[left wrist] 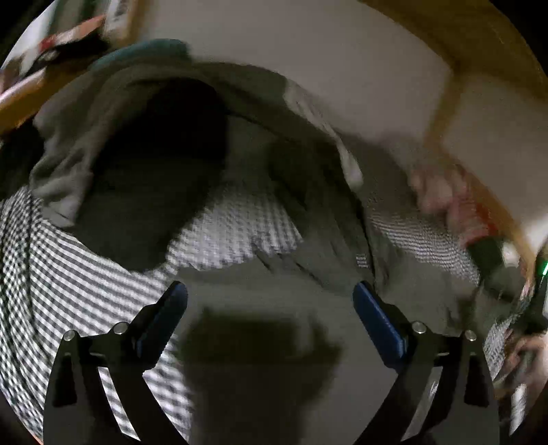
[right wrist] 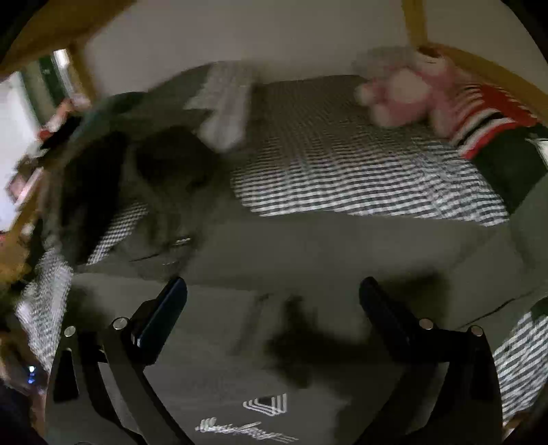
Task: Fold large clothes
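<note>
A large grey-green sweatshirt (left wrist: 308, 178) lies spread over a bed with a black-and-white checked cover (left wrist: 51, 274). At the far left, part of it bulges up around a dark hollow (left wrist: 164, 143). My left gripper (left wrist: 270, 289) hangs open just above the flat cloth, with nothing between its blue pads. In the right wrist view the sweatshirt (right wrist: 308, 246) shows a white printed logo (right wrist: 263, 404) near the bottom edge. My right gripper (right wrist: 273, 284) is open over that cloth and holds nothing. Both views are motion-blurred.
A pink plush toy (right wrist: 404, 96) and a red, white and black striped cloth (right wrist: 486, 116) lie at the bed's far right. A wooden bed frame (right wrist: 414, 20) and a white wall stand behind. A person's hand (left wrist: 441, 195) shows blurred at the right.
</note>
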`<state>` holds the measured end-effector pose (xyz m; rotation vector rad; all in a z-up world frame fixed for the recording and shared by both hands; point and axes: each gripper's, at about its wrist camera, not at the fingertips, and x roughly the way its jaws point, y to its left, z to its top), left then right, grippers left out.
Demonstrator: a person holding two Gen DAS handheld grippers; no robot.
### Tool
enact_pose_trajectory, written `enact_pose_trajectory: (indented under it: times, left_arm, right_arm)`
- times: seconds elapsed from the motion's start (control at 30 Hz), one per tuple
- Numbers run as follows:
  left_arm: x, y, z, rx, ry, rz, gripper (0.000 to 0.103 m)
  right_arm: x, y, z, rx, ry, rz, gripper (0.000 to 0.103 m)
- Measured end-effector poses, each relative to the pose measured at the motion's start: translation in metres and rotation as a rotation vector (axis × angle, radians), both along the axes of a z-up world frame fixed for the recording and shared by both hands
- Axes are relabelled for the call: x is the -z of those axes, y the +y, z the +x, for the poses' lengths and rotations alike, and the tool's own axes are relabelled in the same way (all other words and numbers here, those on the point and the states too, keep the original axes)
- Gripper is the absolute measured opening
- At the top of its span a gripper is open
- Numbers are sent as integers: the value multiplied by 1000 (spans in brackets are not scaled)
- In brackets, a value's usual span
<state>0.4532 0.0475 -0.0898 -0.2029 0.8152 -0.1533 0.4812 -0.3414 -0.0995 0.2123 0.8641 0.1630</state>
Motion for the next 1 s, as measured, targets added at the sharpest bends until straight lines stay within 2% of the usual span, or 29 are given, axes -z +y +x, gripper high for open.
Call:
enact_pose_trajectory:
  times: [0.03,0.07,0.13,0.17,0.2,0.23,0.27,0.3,0.33,0.47,0.57,0.67,0.7,0.87,1.0]
  left_arm:
    - [8,-16,-6,4,19,53,95]
    - [33,-42,-9,-15,71,147,96]
    - [64,-63,-10,-25,138,192,96]
    - [90,-72,-9,-41,197,231,96]
    - [103,-72,-11,-44,216,262,96]
    - [109,-75,-15,-45,188,296,97]
    - [110,-76,-21,-54,129,308,98]
    - [108,-75,-24,-53,106,305,98]
    - [106,-72,-25,-50,94,298,98]
    - [108,-66,-27,-54,80,286,98]
    - [111,-75,-30,-67,54,306,98]
    - [114,-76,-31,-69,43,317,98]
    - [113,-76,-33,-68,40,320,98]
    - [114,-75,-34,-65,29,322,99]
    - [106,-78,-32,-64,51,332,98]
  right_arm:
    - [4,13,-5,-19,8,-8,99]
    - [12,29,-11,-47,14,-25,99]
    - [33,68,-18,-92,18,-95,99]
    - [47,83,-20,-94,36,-147,99]
    - [59,91,-19,-94,53,-177,99]
    - [77,99,-19,-96,84,-229,99]
    - [88,106,-17,-93,111,-277,99]
    - [100,108,-19,-89,130,-334,99]
    - [107,105,-25,-104,99,-339,99]
    - [99,92,-35,-111,88,-303,99]
    - [82,99,-45,-166,31,-267,99]
    - [112,106,-38,-203,129,-332,100]
    - [117,101,-40,-185,91,-296,101]
    - [118,98,-41,-188,98,-296,101]
    - [109,96,-40,-202,96,-273,100]
